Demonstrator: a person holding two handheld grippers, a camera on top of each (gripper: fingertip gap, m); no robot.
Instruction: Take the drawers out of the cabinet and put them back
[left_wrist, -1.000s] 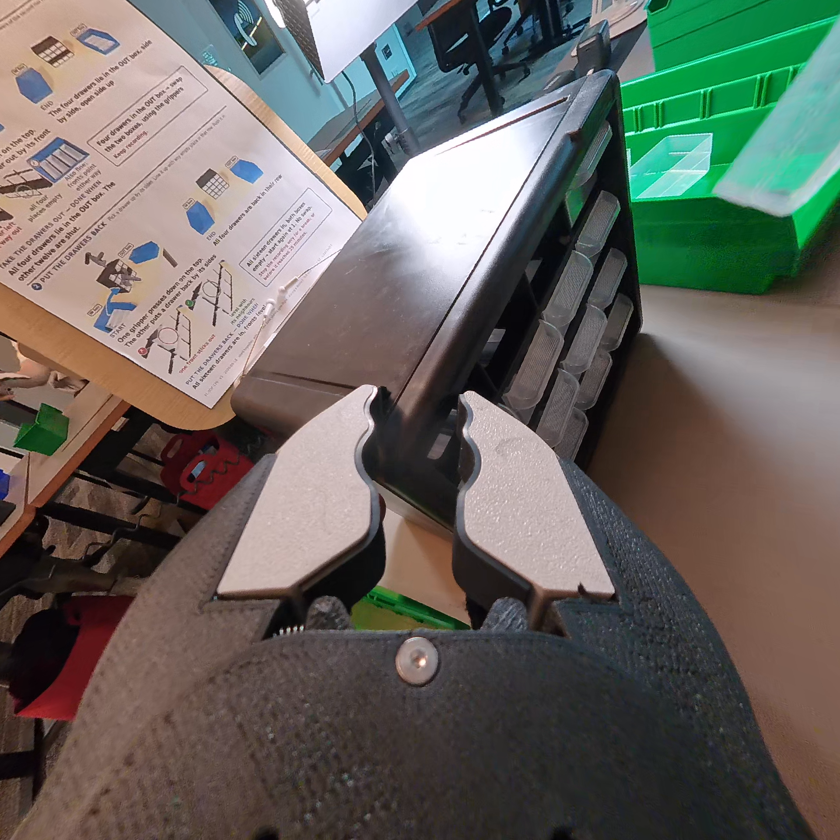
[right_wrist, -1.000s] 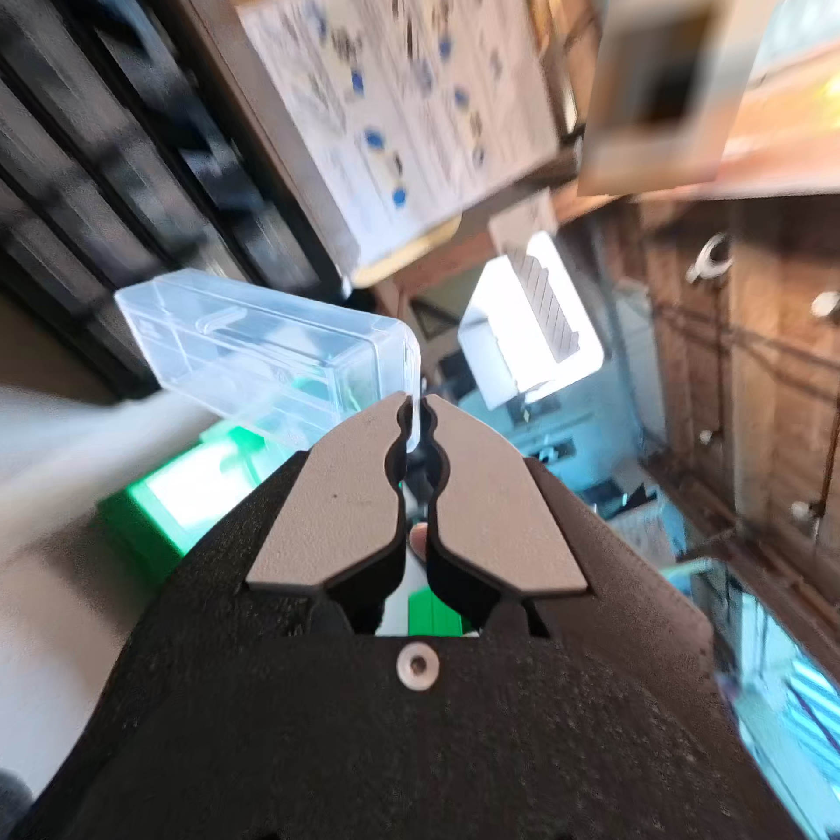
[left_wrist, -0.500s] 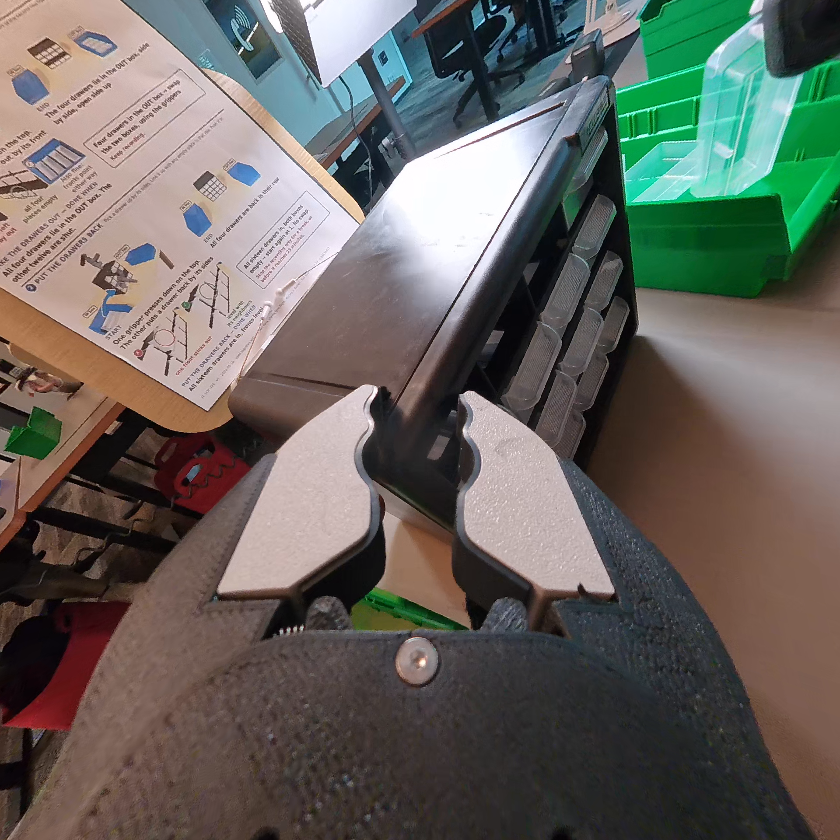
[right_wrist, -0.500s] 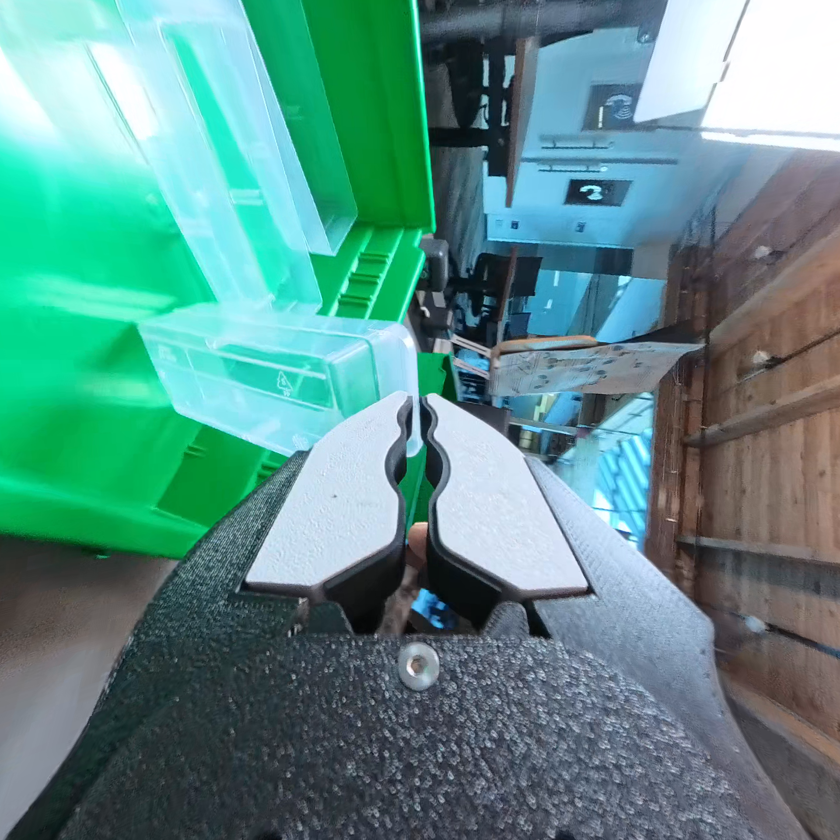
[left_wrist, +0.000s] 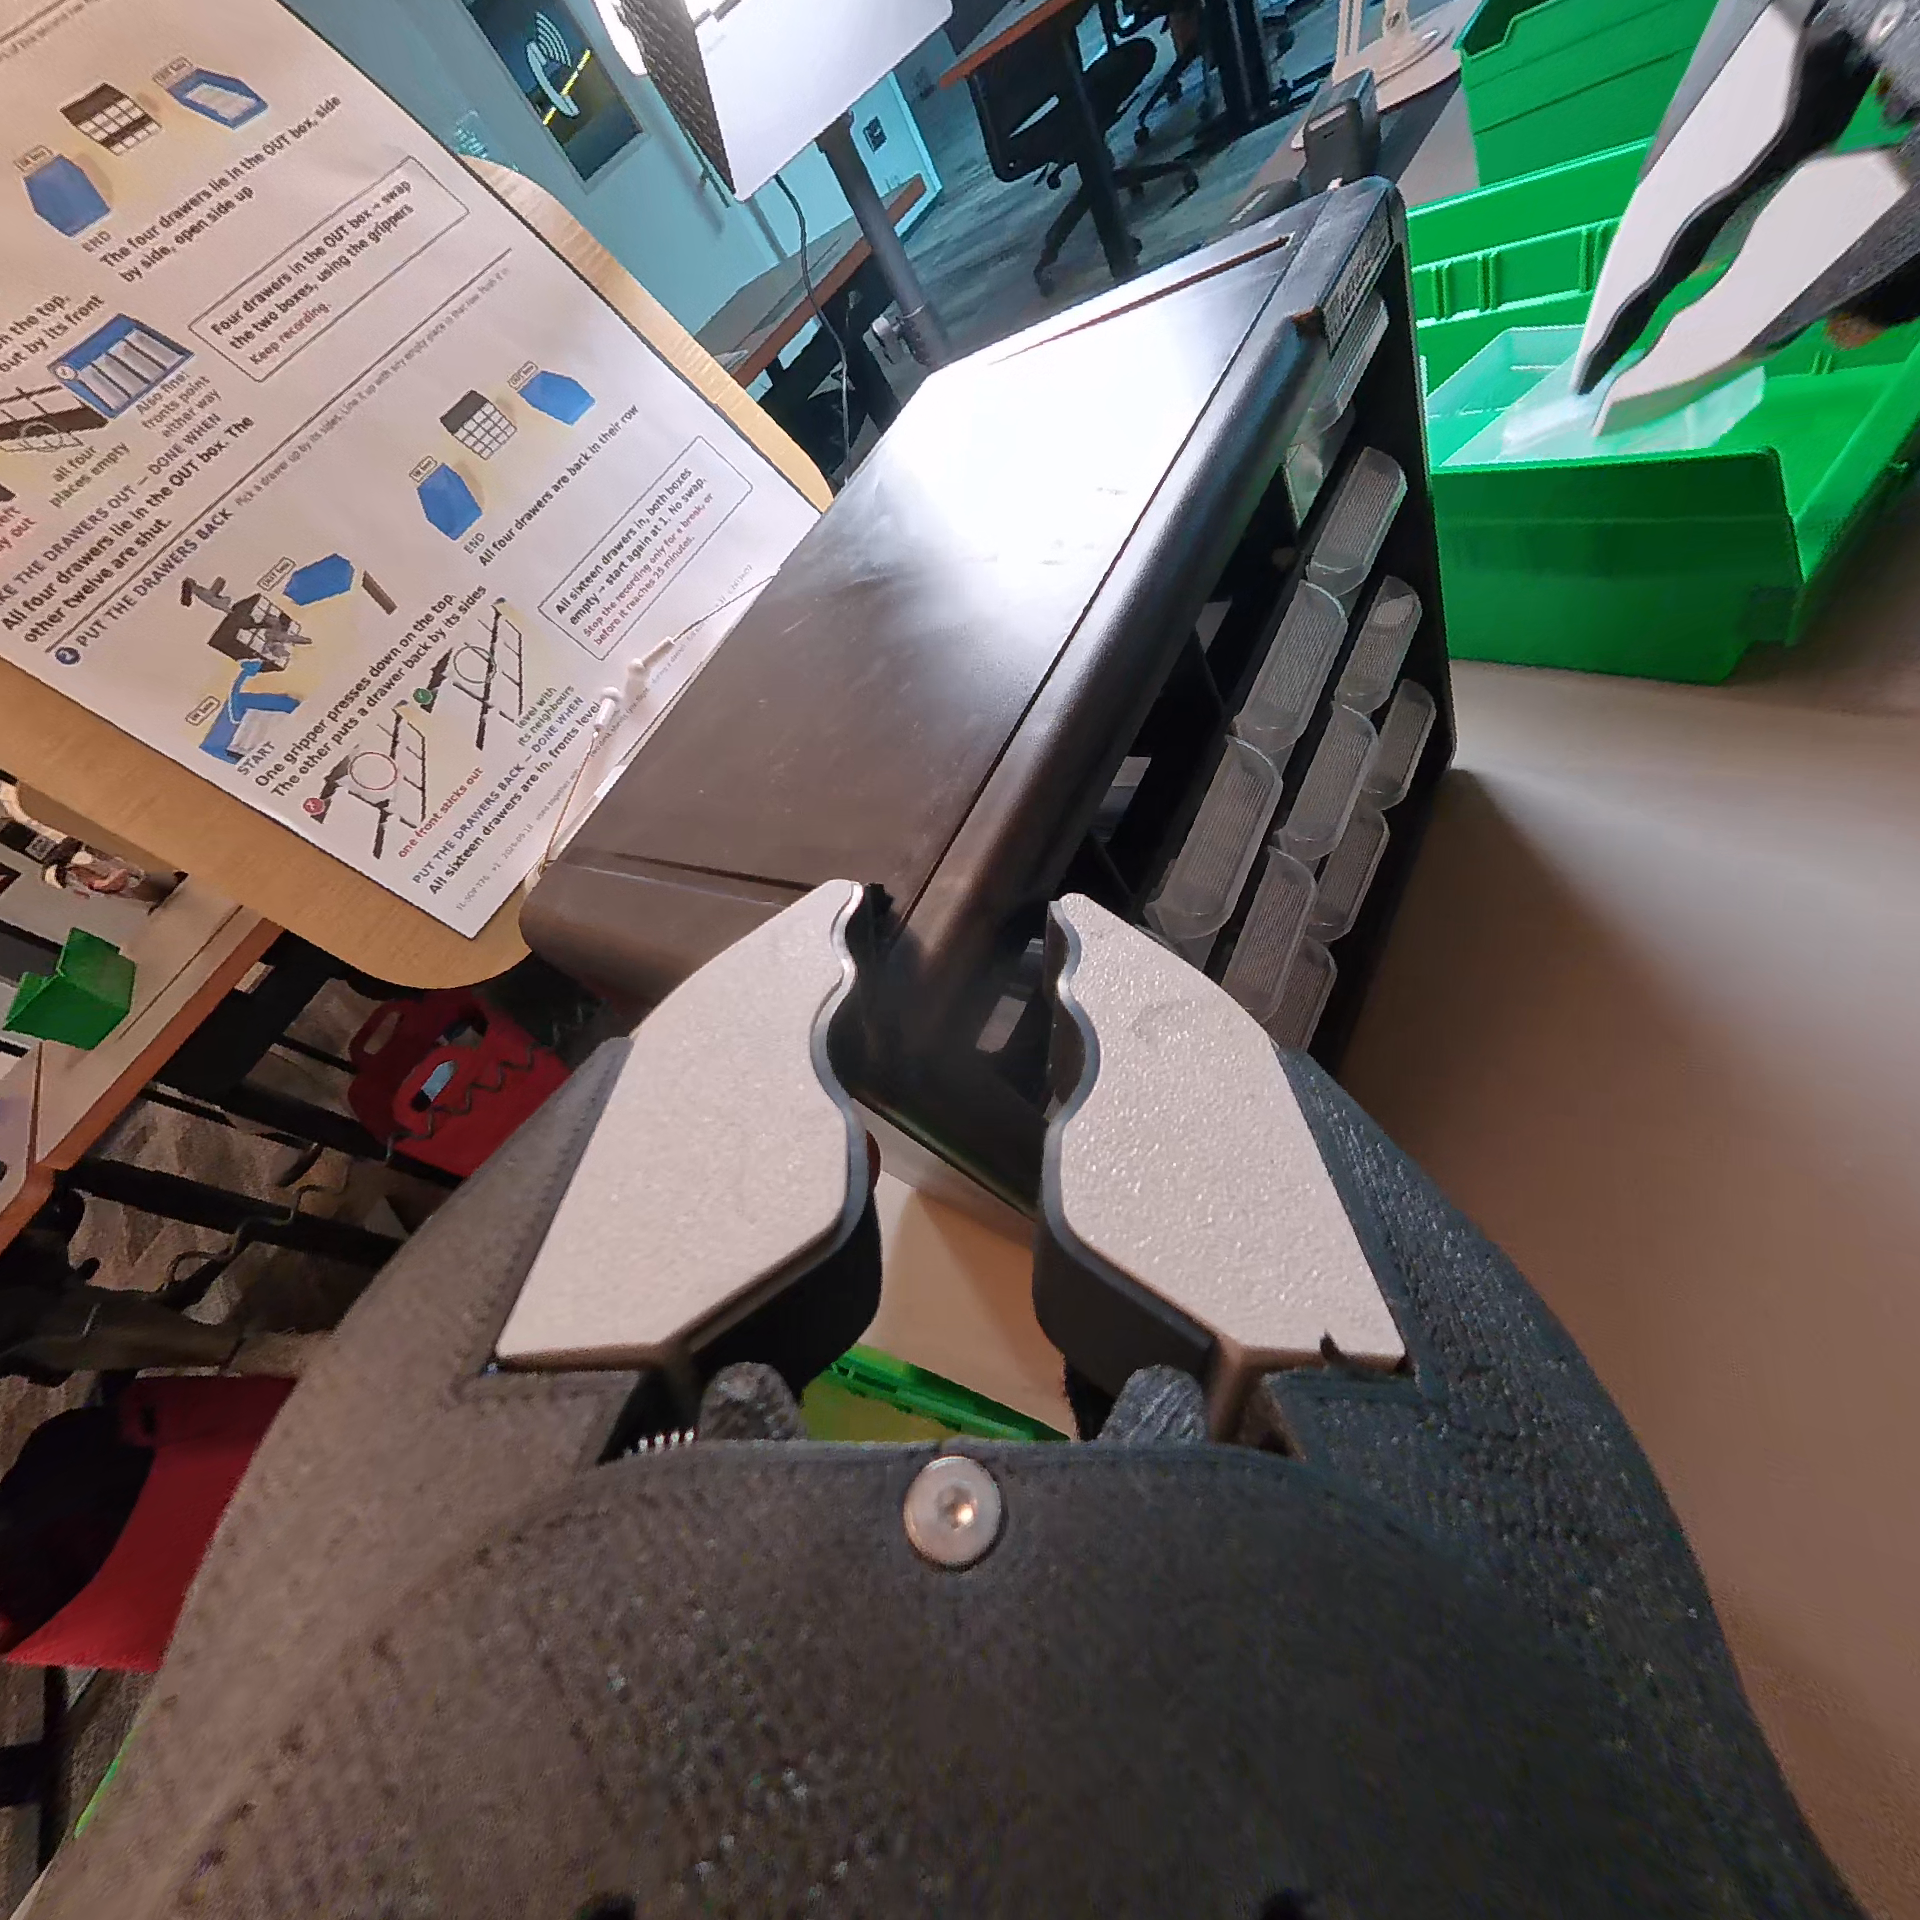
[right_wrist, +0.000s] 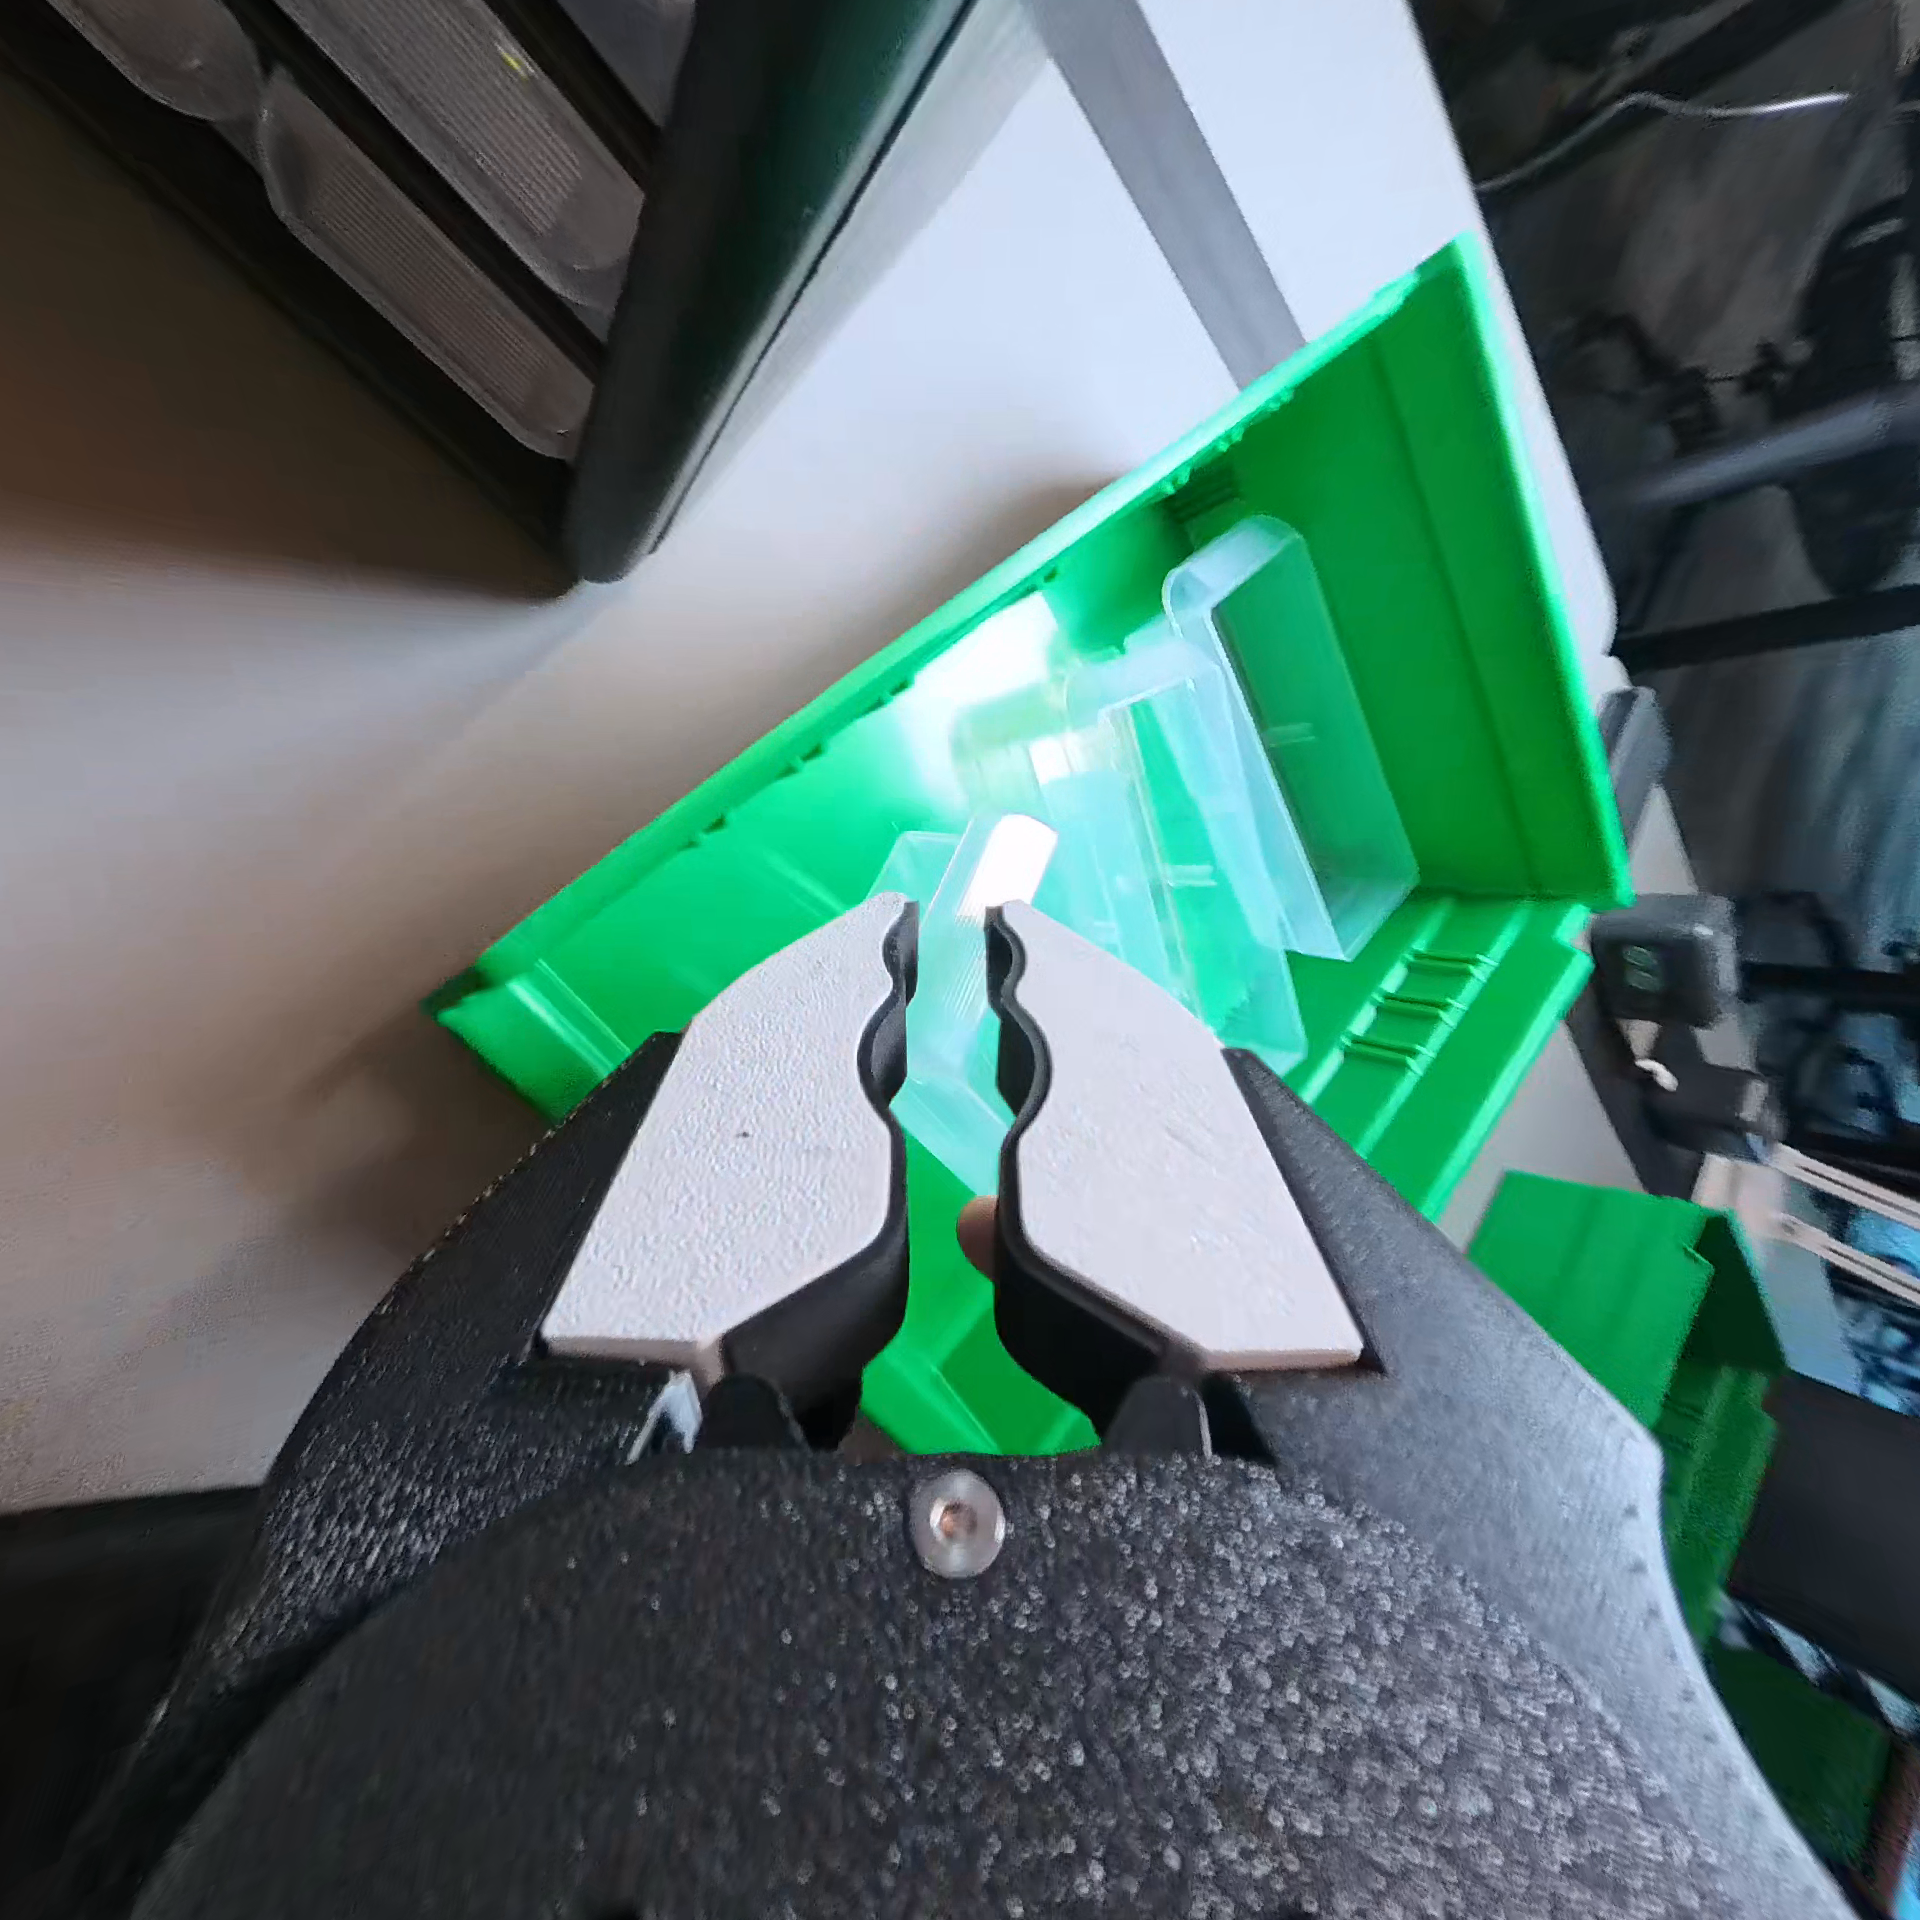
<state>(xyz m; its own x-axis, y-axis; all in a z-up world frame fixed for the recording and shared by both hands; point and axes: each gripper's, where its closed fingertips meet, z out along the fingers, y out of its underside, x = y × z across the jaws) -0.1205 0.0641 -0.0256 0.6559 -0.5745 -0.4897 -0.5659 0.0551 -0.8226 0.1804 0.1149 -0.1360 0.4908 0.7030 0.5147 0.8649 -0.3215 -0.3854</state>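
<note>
The black drawer cabinet (left_wrist: 935, 623) stands on the table, with several clear drawers (left_wrist: 1278, 675) in its front; some slots look empty. My left gripper (left_wrist: 961, 966) is shut on the cabinet's top front edge. My right gripper (right_wrist: 951, 920) is over the green bin (right_wrist: 1507, 623), its jaws slightly apart. The front lip of a clear drawer (right_wrist: 951, 1018) lies loosely between the fingers, and the drawer rests in the bin beside two other clear drawers (right_wrist: 1288, 748). The right gripper also shows in the left wrist view (left_wrist: 1595, 400), over the bin (left_wrist: 1662, 561).
An instruction poster on a board (left_wrist: 312, 468) leans left of the cabinet. A second green bin (right_wrist: 1621, 1299) sits beyond the first. The cabinet's corner (right_wrist: 727, 260) is near the bin. The beige table (left_wrist: 1662, 1039) stretches right of the cabinet.
My right gripper carried the clear drawer from the cabinet over to the green bin, lowered it in and opened its jaws a little. My left gripper stayed clamped on the cabinet.
</note>
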